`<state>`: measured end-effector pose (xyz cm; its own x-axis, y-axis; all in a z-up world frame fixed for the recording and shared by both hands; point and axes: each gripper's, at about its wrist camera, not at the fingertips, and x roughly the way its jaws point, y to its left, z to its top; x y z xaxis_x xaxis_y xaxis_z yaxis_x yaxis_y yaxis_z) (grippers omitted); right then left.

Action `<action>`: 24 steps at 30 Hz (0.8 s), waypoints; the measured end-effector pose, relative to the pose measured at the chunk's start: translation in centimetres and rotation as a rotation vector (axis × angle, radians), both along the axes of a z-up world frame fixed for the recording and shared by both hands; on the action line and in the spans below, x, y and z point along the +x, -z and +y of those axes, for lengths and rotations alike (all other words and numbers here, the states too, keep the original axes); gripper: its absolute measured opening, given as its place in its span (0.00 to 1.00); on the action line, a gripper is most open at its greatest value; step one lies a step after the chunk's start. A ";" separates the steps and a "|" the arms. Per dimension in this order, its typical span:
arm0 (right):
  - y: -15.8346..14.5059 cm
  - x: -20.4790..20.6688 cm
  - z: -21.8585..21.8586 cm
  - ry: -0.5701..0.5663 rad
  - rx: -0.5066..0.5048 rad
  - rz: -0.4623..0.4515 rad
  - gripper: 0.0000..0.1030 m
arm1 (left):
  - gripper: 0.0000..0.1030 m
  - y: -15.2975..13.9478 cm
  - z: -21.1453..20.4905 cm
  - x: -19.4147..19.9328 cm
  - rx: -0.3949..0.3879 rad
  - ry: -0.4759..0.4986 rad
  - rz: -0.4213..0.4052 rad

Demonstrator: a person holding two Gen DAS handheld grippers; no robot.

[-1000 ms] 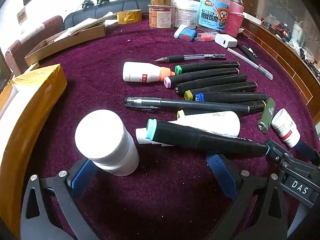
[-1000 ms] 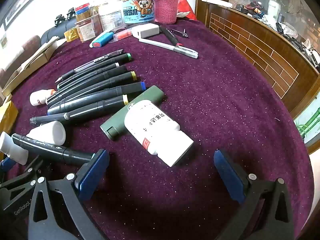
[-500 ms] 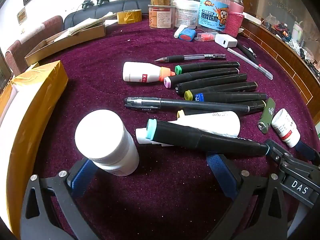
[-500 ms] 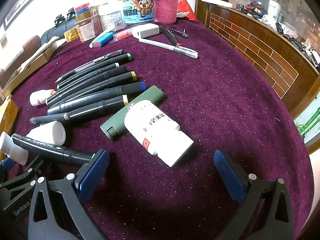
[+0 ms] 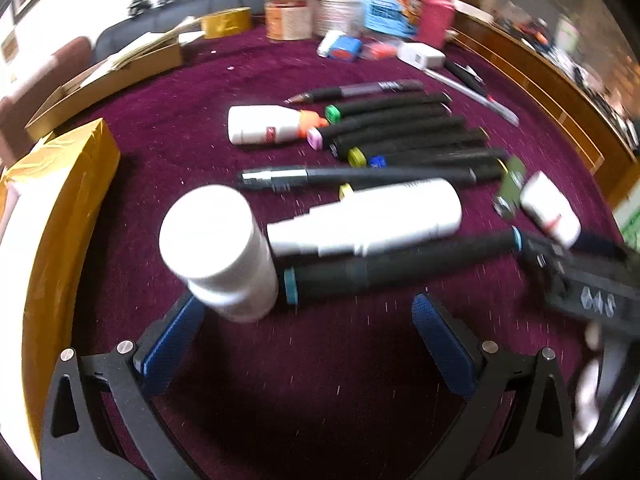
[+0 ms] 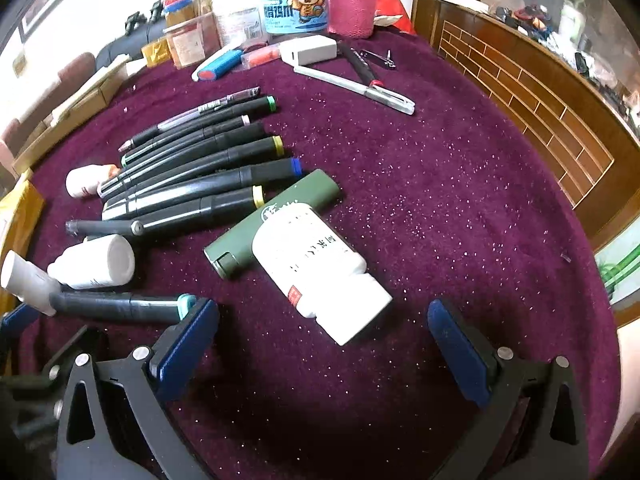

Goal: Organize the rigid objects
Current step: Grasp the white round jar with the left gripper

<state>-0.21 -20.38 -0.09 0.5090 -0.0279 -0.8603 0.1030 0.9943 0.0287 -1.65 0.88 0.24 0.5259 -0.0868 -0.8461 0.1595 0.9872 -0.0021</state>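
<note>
Purple felt covers the counter [image 6: 460,208], jars and tubs crowd the far edge, and the action sits right up front. Left gripper [image 5: 308,340] has its blue fingers [image 5: 172,340] spread wide, nothing between them, and the left-wrist view is smeared with motion blur, so fine contact is hard to call. Just ahead of its left finger stands the white bottle [image 5: 218,248], upright, cap toward the lens. Beside it lies the teal-capped marker [image 5: 396,264], long axis running left to right across the gripper's mouth, one teal end next to the bottle, the other end reaching toward the right gripper's black body at the frame edge. Behind the marker a white tube [image 5: 368,218] lies parallel to it, and beyond that the marker row [image 5: 408,136] is lined up neatly. Over on the right, the right gripper [image 6: 324,344] is also spread and empty; a pill bottle [image 6: 320,276] lies on its side straight ahead between the fingers, axis slanting away to the left, cap end nearer, resting against a green case [image 6: 276,220]. The marker's teal end sits just at the right gripper's left finger [image 6: 188,340]. My read: the stray marker is the odd one out, crosswise to both mouths, and the left gripper looks the better placed, facing its barrel broadside.
</note>
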 end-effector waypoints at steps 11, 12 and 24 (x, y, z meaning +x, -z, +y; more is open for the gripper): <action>-0.2 -0.5 -0.2 0.041 -0.007 -0.025 0.99 | 1.00 -0.5 0.7 -0.9 -0.055 0.019 -0.001; -0.3 -0.8 -0.4 0.052 -0.015 -0.028 0.99 | 1.00 -0.7 1.0 -1.0 -0.070 0.022 0.004; -1.2 -1.4 -4.4 0.156 0.272 -0.206 0.87 | 1.00 -5.1 1.8 0.1 0.022 0.108 -0.220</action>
<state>-1.57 -24.80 1.12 0.6798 0.0970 -0.7269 0.2172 0.9201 0.3260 -1.57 2.64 5.34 0.6860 -0.1352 -0.7149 0.2586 0.9637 0.0658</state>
